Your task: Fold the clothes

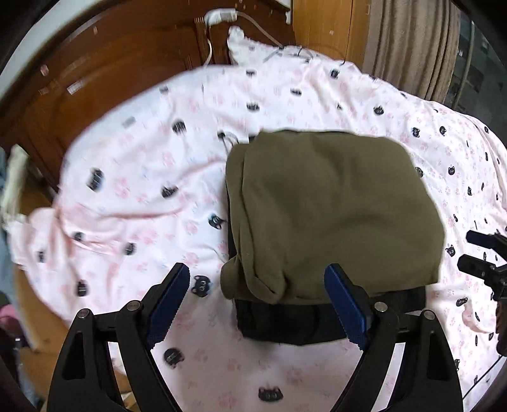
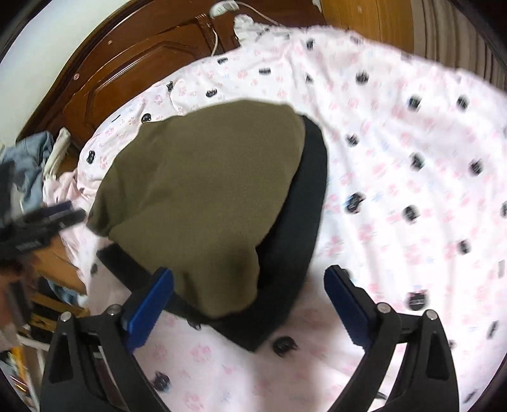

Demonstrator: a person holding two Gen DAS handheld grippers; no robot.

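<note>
An olive green folded garment (image 1: 332,209) lies on top of a black folded garment (image 1: 279,323) on the bed. My left gripper (image 1: 257,272) is open above the pile's near left corner, and its blue pads (image 1: 171,301) touch nothing. My right gripper (image 2: 248,275) is open too, over the near edge of the olive garment (image 2: 202,190) and the black garment (image 2: 301,222) under it. Each gripper shows in the other's view: the right gripper (image 1: 481,253) at the right edge, the left gripper (image 2: 57,215) blurred at the left edge.
The bed wears a pale pink sheet (image 1: 142,177) printed with cat faces, rumpled at its left side. A dark wooden headboard (image 1: 104,73) with a white cable (image 1: 221,16) stands behind. A brown curtain (image 1: 412,41) hangs at the back right. Loose clothes (image 2: 28,164) lie beside the bed.
</note>
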